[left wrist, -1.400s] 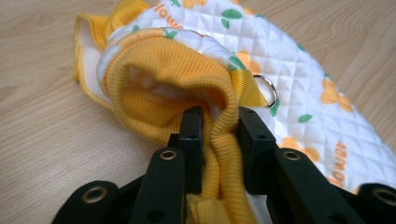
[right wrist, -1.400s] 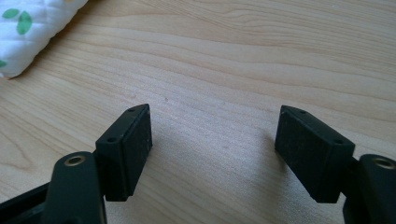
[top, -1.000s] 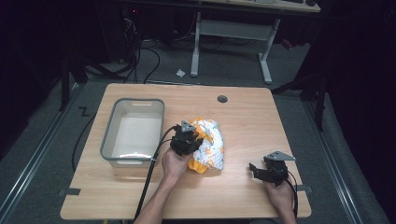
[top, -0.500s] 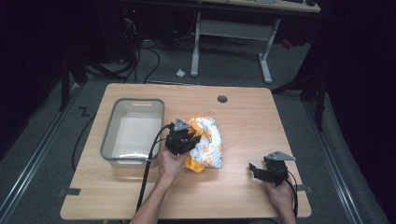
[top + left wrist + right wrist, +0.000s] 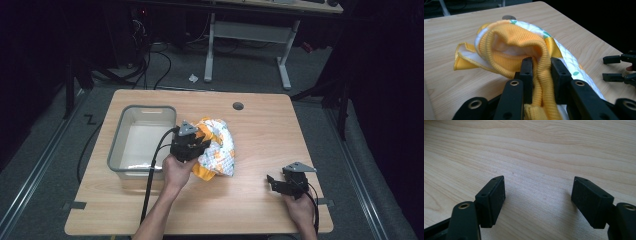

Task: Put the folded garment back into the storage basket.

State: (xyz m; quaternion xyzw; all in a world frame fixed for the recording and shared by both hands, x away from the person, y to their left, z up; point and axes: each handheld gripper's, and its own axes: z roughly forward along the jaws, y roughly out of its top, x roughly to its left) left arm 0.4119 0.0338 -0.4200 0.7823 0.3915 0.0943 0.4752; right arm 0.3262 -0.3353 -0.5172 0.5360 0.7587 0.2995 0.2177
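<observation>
A crumpled yellow and white garment (image 5: 216, 147) with a small green and orange print lies bunched at the middle of the wooden table (image 5: 260, 130). My left gripper (image 5: 192, 142) is shut on it, and in the left gripper view the jaws pinch a ribbed yellow edge of the garment (image 5: 524, 47) at my left gripper (image 5: 541, 75). Near the front right of the table, my right gripper (image 5: 275, 184) is open. In the right gripper view my right gripper (image 5: 537, 200) hovers low over bare wood with nothing between its jaws.
A clear plastic bin (image 5: 141, 141) stands on the left part of the table, right beside the garment. A round cable hole (image 5: 238, 106) sits near the table's far edge. Cables and desk legs (image 5: 282, 60) occupy the floor beyond.
My left gripper has carried the garment a little leftward and away from me, toward the bin. The right gripper has stayed in place, open.
</observation>
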